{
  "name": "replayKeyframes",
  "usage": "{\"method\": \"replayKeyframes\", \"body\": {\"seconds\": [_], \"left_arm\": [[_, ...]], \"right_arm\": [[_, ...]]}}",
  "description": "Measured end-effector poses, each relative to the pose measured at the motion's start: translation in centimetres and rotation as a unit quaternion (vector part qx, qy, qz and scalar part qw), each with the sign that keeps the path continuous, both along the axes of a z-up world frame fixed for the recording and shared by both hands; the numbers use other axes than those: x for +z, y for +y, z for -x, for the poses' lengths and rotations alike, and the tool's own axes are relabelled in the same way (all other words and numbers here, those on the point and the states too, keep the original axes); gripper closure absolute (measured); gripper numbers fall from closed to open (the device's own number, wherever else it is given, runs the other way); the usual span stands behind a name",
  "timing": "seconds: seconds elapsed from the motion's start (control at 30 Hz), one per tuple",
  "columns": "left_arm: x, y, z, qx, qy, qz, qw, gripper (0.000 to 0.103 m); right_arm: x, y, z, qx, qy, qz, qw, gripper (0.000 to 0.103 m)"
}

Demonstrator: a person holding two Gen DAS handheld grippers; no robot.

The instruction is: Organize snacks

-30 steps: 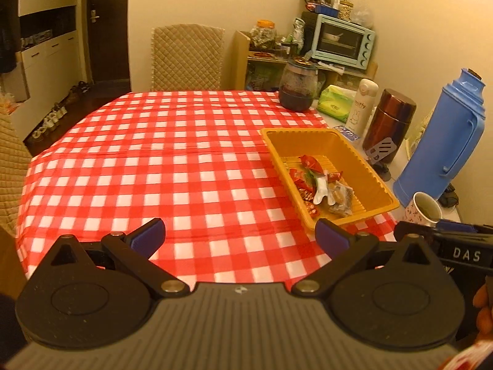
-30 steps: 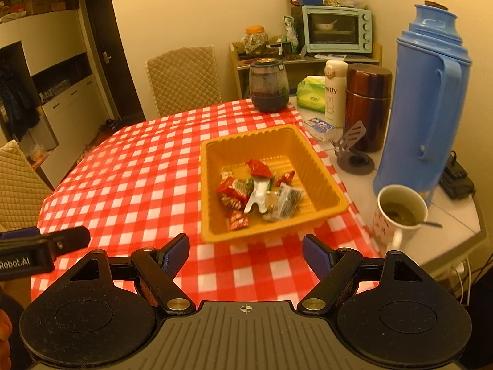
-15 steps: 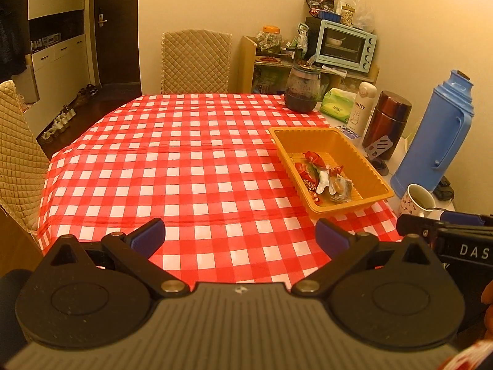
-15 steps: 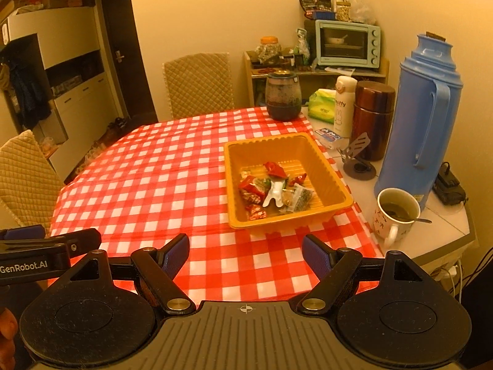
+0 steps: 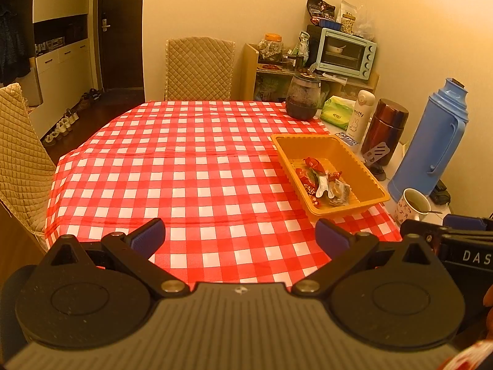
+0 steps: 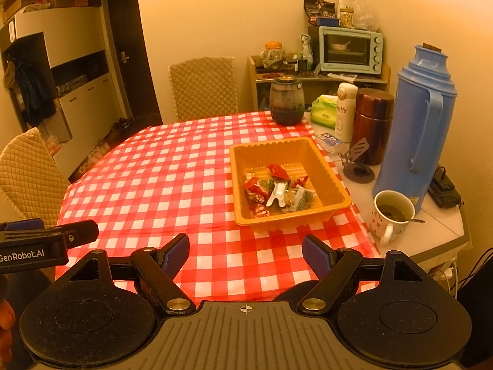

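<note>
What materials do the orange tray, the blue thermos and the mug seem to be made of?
Tray: likely thin moulded plastic, with ribbed walls and a dull sheen.
Thermos: likely matte plastic, its handle moulded in one piece.
Mug: probably glazed ceramic, white and glossy with a printed pattern.

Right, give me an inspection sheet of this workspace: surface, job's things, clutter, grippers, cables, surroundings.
Surface: red checked tablecloth, flat; no loose snacks on it.
Job's things: orange tray near the table's right edge, wrapped snacks piled inside.
Clutter: mug with spoon, blue thermos, brown flask, white bottle, dark jar.
Grippers: left gripper and right gripper both open, empty, short of the tray.
Cables: adapter behind the thermos; cords at the table's right corner.
Surroundings: quilted chairs, toaster oven on a shelf.
</note>
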State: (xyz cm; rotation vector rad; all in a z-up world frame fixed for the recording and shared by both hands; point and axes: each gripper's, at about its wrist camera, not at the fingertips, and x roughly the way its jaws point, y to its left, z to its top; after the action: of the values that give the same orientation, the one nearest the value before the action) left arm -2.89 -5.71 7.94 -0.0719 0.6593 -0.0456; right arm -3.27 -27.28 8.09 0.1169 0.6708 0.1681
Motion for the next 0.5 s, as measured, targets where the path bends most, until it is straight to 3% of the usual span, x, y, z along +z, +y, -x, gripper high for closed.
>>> {"method": "replayKeyframes", "body": {"seconds": [0.5], "left_arm": [[-0.01,-0.02,0.10,0.001,0.001,0.002,1.0000,0.000]], "right_arm": [[-0.13,-0.09,-0.07,-0.002,0.000,0.000,1.000,0.023]]}}
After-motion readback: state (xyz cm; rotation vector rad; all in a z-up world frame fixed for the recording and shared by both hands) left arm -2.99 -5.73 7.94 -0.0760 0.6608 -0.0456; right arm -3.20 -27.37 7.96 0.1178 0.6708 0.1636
